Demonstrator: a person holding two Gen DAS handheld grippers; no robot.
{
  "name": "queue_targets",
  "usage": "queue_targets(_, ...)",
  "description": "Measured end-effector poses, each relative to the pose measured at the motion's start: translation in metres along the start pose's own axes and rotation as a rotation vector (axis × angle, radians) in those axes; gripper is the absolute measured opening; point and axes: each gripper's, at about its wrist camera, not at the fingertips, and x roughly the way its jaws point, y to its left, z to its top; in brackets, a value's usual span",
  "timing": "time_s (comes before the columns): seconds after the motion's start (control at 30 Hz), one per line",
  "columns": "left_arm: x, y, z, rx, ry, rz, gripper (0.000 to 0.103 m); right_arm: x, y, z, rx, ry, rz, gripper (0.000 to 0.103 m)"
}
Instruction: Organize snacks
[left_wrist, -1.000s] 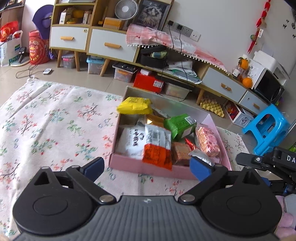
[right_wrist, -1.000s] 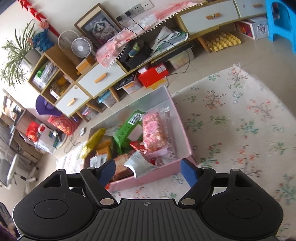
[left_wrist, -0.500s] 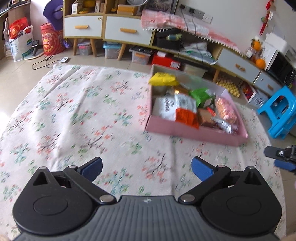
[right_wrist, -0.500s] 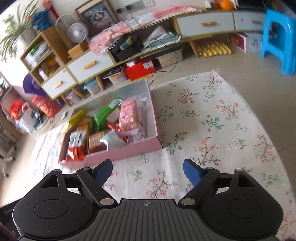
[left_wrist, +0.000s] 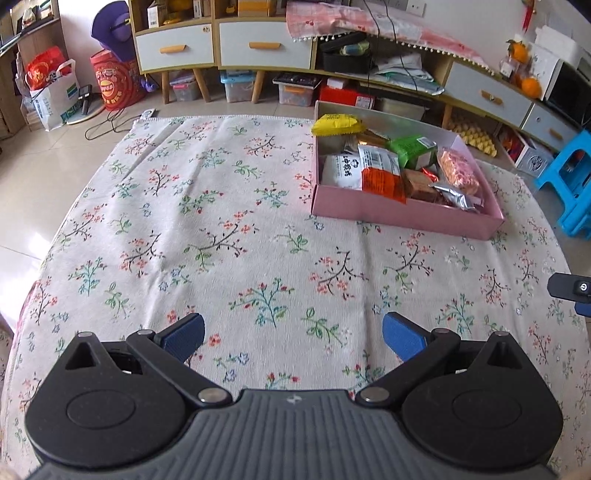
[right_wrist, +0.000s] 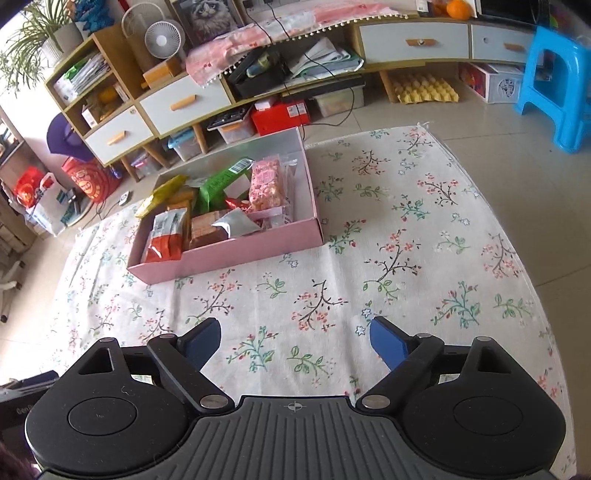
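A pink box (left_wrist: 402, 213) full of several snack packets sits on the floral cloth, far right in the left wrist view and at the middle left in the right wrist view (right_wrist: 236, 254). In it lie a yellow packet (left_wrist: 338, 124), a green packet (left_wrist: 413, 149), a white and orange packet (left_wrist: 380, 171) and a pink packet (left_wrist: 458, 171). My left gripper (left_wrist: 293, 336) is open and empty, well back from the box. My right gripper (right_wrist: 295, 341) is open and empty, also back from the box.
The floral cloth (left_wrist: 221, 229) covers a low surface. Behind it stand a long cabinet with drawers (left_wrist: 262, 50), storage bins and a red box (right_wrist: 280, 116) on the tiled floor. A blue stool (right_wrist: 557, 85) stands at the right.
Both grippers have pulled back and away from the pink box, which now looks smaller and farther. Both stayed open and empty.
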Motion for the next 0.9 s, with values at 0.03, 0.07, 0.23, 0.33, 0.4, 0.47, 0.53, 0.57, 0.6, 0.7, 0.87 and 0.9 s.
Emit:
queue_targets(0.03, -0.001, -0.001, -0.001, -0.001, 0.005, 0.000, 0.103, -0.001, 0.003, -0.002, -0.006, 0.000, -0.003, 0.090)
queue_targets(0.07, -0.001, -0.001, -0.001, -0.001, 0.009, 0.003, 0.103, 0.000, 0.006, -0.003, -0.017, 0.001, -0.006, 0.090)
queue_targets(0.23, -0.003, -0.005, -0.002, 0.010, 0.006, 0.025, 0.103, 0.002, 0.023, -0.010, -0.075, 0.015, -0.015, 0.090)
queue_targets(0.33, -0.003, -0.006, -0.002, 0.008, 0.006, 0.028, 0.103, 0.005, 0.030, -0.014, -0.098, 0.020, -0.024, 0.090)
queue_targets(0.4, -0.002, -0.006, -0.002, 0.003, 0.010, 0.024, 0.103, 0.008, 0.033, -0.016, -0.112, 0.026, -0.027, 0.090)
queue_targets(0.47, -0.002, -0.006, -0.002, 0.000, 0.017, 0.014, 0.103, 0.010, 0.036, -0.017, -0.119, 0.033, -0.027, 0.090)
queue_targets(0.53, -0.001, -0.007, -0.002, -0.003, 0.022, 0.011, 0.103, 0.011, 0.037, -0.019, -0.126, 0.038, -0.026, 0.090)
queue_targets(0.57, -0.001, -0.007, -0.002, -0.004, 0.023, 0.012, 0.103, 0.011, 0.038, -0.019, -0.132, 0.041, -0.026, 0.090)
queue_targets(0.6, -0.001, -0.007, -0.002, -0.004, 0.023, 0.013, 0.103, 0.012, 0.039, -0.021, -0.136, 0.043, -0.027, 0.090)
queue_targets(0.7, -0.001, -0.008, -0.002, -0.005, 0.023, 0.012, 0.103, 0.013, 0.041, -0.023, -0.147, 0.045, -0.030, 0.090)
queue_targets(0.87, -0.001, -0.009, -0.003, 0.000, 0.024, 0.012, 0.103, 0.013, 0.043, -0.024, -0.162, 0.052, -0.026, 0.090)
queue_targets(0.9, -0.001, -0.009, -0.003, 0.001, 0.026, 0.012, 0.103, 0.013, 0.044, -0.025, -0.164, 0.052, -0.025, 0.090)
